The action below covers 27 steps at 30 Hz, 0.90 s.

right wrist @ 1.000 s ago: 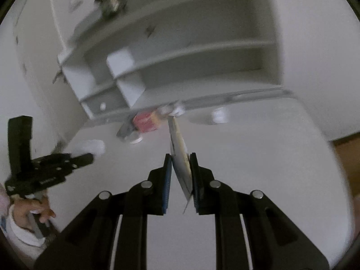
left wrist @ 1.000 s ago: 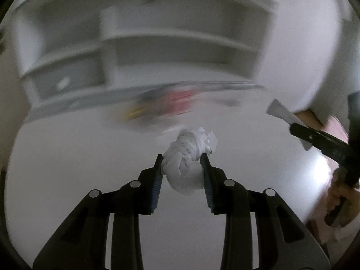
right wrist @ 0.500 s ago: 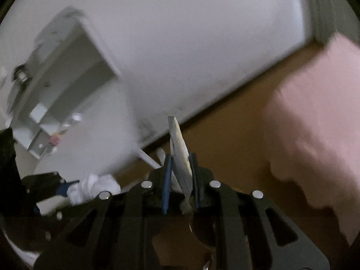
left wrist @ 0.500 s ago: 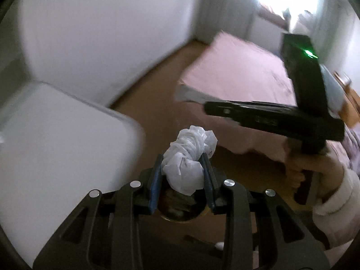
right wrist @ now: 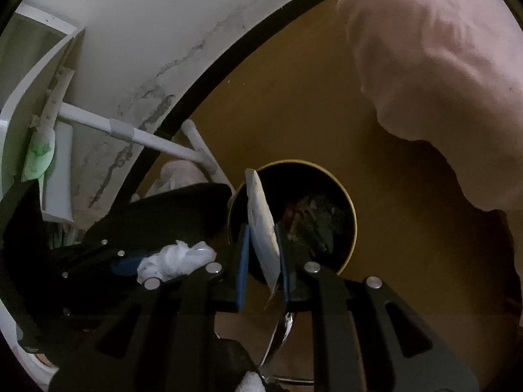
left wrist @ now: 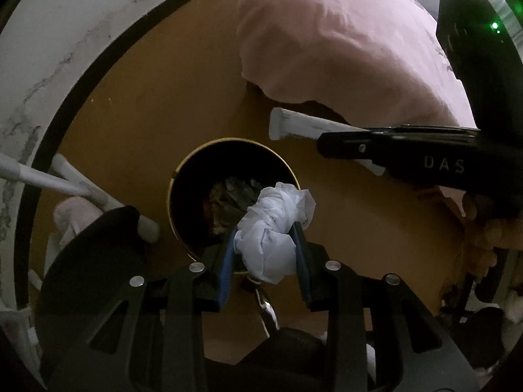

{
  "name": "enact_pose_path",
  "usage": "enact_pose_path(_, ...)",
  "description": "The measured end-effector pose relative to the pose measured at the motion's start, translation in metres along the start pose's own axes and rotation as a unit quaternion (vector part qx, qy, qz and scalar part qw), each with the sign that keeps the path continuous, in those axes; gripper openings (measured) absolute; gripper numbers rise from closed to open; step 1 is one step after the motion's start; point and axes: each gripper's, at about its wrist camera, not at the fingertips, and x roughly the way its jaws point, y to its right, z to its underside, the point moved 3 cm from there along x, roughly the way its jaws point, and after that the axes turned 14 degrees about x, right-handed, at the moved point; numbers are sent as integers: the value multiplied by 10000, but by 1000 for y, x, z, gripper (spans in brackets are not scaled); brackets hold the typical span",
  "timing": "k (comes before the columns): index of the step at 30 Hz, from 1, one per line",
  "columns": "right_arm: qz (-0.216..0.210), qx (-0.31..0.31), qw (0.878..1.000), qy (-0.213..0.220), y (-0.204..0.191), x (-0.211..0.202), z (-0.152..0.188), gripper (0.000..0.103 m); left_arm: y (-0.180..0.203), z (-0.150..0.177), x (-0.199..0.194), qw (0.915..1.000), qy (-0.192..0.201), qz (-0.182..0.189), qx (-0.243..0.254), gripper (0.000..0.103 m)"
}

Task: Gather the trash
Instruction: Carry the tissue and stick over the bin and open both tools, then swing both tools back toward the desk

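Observation:
My left gripper (left wrist: 265,245) is shut on a crumpled white tissue wad (left wrist: 273,228) and holds it above the near rim of a round dark trash bin (left wrist: 196,176) with a gold rim; trash lies inside. My right gripper (right wrist: 263,254) is shut on a flat white packet (right wrist: 261,225), edge-on, above the left part of the same bin (right wrist: 340,196). The right gripper and its packet (left wrist: 304,125) show in the left wrist view at right. The left gripper with the tissue (right wrist: 173,261) shows in the right wrist view at lower left.
The bin stands on a brown floor (left wrist: 157,98). A pink bedspread (left wrist: 343,42) hangs at the upper right. A white wall with a black skirting (left wrist: 65,49) runs at left, with white desk legs (right wrist: 137,137) near the bin. A black lid (right wrist: 157,209) is beside the bin.
Both grippers have swung away from the white desk and shelves and down over the floor bin. They keep hold of the tissue and the packet.

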Motion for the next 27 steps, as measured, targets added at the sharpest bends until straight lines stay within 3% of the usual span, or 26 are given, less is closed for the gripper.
enact_pose_path(1,-23,31,10000,13,3,0,2,16,2,1,-2,10000,67,-66,1,34)
enact_pose_path(2,-99,110,9999,-1,5,0,2,17,-1,1,-7,9997,184,-177,-18,45)
enact_pose_path(3,-222,241,9995,-30,5,0,3,19,8,0,-7,9996,204,-216,-34,76)
enact_pose_path(4,-302,358,9989,-52,8,-1,0,24,6,2,-9,9995,202,-245,-76,91)
enact_pose_path(6,-399,644,9971,-2,12,-8,-4,79,11,1,-14,9995,248,-187,-45,94)
enact_pose_path(10,-559,755,9932,681,7,-43,-9,83,27,3,-33,9989,425,-45,201,94)
enact_pose_path(11,-375,801,9905,1051,9,-59,-11,83,35,4,-50,9972,669,-105,332,94)
enact_pose_path(12,75,837,9838,1585,11,-80,-12,83,39,5,-66,9950,891,-195,416,94)
enact_pose_path(13,508,851,9730,2082,11,-99,-12,83,43,5,-80,9920,1132,-267,486,94)
enact_pose_path(14,911,821,9542,2730,7,-123,-9,87,47,8,-105,9865,1503,-353,555,94)
enact_pose_path(15,1183,752,9276,3462,1,-150,-2,98,48,12,-131,9799,1856,-448,569,96)
enact_pose_path(18,1528,466,8489,5038,-22,-203,25,97,33,32,-203,9588,2697,-788,421,96)
enact_pose_path(19,1487,321,8374,5250,-29,-210,31,97,26,38,-218,9539,2835,-923,335,96)
enact_pose_path(20,1405,155,8340,5333,-37,-213,35,97,14,48,-237,9480,2961,-1151,192,96)
enact_pose_path(21,1276,-18,8400,5274,-46,-212,37,97,0,58,-251,9440,3001,-1374,52,96)
enact_pose_path(25,735,-367,8717,4830,-79,-202,31,97,-61,114,-294,9281,3042,-2035,-687,96)
enact_pose_path(27,520,-521,8857,4584,-100,-198,26,97,-99,151,-314,9153,3012,-2350,-1276,96)
